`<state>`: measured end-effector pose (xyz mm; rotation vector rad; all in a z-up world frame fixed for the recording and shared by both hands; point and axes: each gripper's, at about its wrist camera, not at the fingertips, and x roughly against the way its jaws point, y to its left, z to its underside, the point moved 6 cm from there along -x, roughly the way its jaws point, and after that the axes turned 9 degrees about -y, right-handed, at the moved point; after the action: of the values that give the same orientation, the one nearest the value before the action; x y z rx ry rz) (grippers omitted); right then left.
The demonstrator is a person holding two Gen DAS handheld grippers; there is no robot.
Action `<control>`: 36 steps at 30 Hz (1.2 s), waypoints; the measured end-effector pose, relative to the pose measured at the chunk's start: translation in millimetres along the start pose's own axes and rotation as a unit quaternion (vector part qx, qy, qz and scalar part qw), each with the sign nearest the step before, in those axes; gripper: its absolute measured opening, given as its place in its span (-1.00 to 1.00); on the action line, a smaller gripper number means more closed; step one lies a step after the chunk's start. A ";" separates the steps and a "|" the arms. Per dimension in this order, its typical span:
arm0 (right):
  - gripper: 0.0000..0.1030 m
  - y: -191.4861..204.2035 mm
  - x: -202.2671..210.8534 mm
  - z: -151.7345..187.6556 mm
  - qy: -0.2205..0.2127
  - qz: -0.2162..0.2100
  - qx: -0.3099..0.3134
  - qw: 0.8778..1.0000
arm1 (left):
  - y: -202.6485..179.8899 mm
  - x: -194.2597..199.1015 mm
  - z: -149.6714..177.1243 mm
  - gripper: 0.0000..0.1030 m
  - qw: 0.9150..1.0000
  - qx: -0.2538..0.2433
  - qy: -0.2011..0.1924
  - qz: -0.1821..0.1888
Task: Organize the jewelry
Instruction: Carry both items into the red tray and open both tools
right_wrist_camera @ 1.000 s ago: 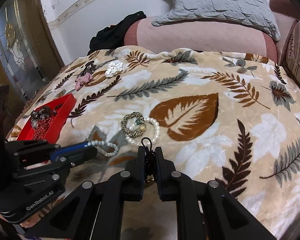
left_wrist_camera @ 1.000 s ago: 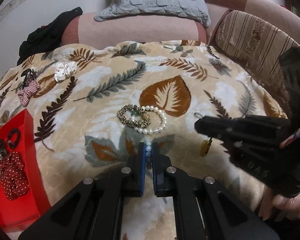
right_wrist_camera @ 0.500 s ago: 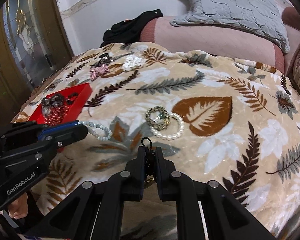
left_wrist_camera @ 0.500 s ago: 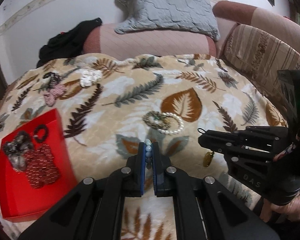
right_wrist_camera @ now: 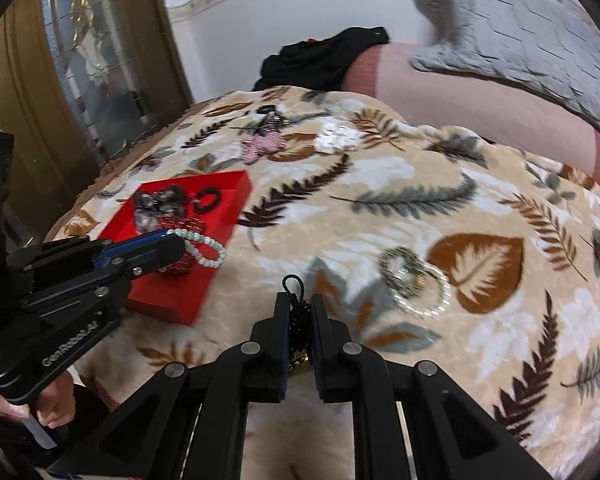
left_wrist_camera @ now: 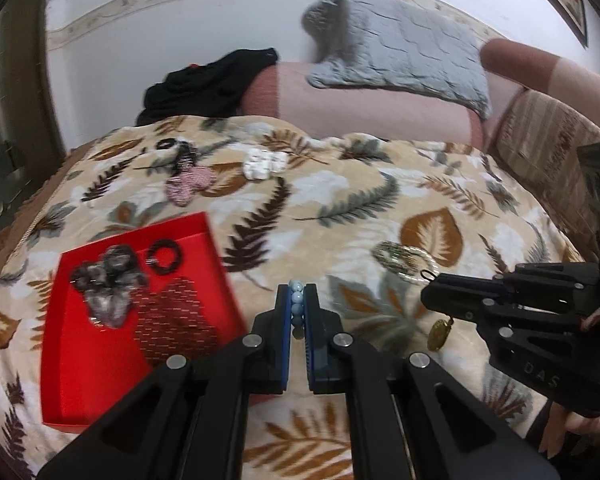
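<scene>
leaf-print blanket [right_wrist_camera: 380, 184] over a sofa, grey pillow [left_wrist_camera: 404, 60] and black cloth [left_wrist_camera: 208, 80] at the back. red tray [left_wrist_camera: 88, 376] lies on the blanket's left part, holding scrunchies [left_wrist_camera: 108, 284] and a black ring [left_wrist_camera: 165, 257]. left gripper [left_wrist_camera: 297, 312] pinched on a pale bead bracelet [right_wrist_camera: 204, 248]; from the right view the loop hangs over the tray's near end. right gripper [right_wrist_camera: 300, 320] pressed together on a black cord [right_wrist_camera: 294, 284], a gold pendant [left_wrist_camera: 438, 334] dangling below it in the left view. two more bracelets [right_wrist_camera: 416, 280] lie overlapping on the blanket beside the brown leaf. pink bow [left_wrist_camera: 188, 184] and white scrunchie [left_wrist_camera: 264, 164] farther back.
</scene>
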<state>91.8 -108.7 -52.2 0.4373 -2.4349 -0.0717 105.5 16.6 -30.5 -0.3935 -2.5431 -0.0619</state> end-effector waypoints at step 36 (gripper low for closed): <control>-0.78 148.0 -145.9 0.0 0.105 -0.081 0.087 0.987 | 195.1 -24.9 64.7 -0.89 0.974 0.154 0.058 -0.155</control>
<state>155.0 78.8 -116.0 0.6849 -2.2029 0.1130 148.3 204.6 -105.9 0.1260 -2.4227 0.1866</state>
